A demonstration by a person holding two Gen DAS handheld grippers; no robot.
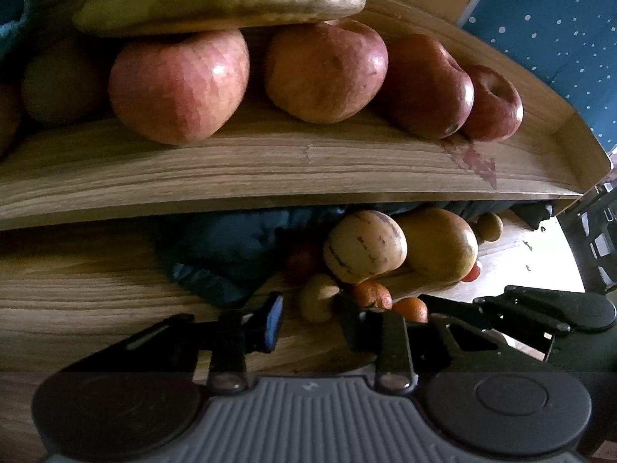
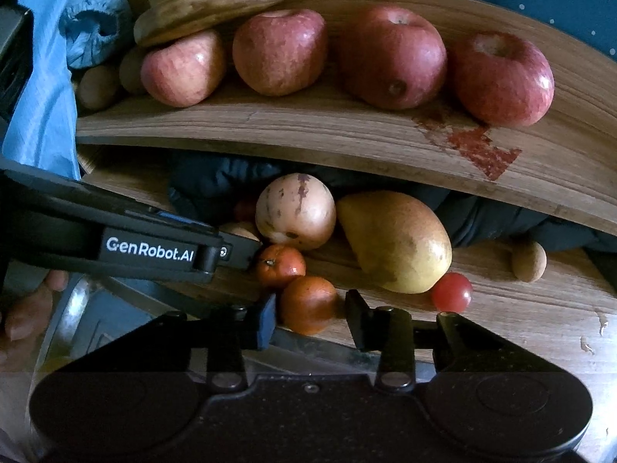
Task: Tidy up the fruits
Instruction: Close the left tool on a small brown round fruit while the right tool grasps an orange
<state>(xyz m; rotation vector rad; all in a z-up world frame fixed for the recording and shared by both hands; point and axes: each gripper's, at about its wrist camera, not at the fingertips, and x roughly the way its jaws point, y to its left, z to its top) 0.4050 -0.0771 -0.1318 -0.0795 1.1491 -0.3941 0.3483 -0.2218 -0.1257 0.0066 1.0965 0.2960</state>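
Right gripper [image 2: 310, 320] is down on the table [image 2: 520, 308], and its fingers look pinched on the nearer orange [image 2: 308, 303], one pad on each flank, low on the fruit. The second orange [image 2: 279, 264] sits touching it just behind, so a lift wants to go straight up first, or the neighbour rolls away.

Over on the other side, the left gripper [image 1: 312, 320] has its fingers a little apart with bare table showing between them. A small pale fruit [image 1: 318, 297] lies just off the tips, close to the far finger, with a gap beside the blue pad [image 1: 272, 320], so I judge nothing is gripped there yet. It needs to slide further forward so the pads meet the fruit at its widest part.

The loose pile is tight: a striped round fruit [image 2: 295, 212], the pear [image 2: 397, 239] leaning beside it, a cherry tomato [image 2: 452, 291] at the pear's tip. All of it lies under the front edge of the raised wooden tray [image 2: 308, 131], where four apples [image 2: 279, 52] stand in a row with bananas [image 2: 216, 4] at the back.

The two grippers are nearly touching, so one should move at a time, squeezing gently on that soft orange and clearing the tray's edge on the way up
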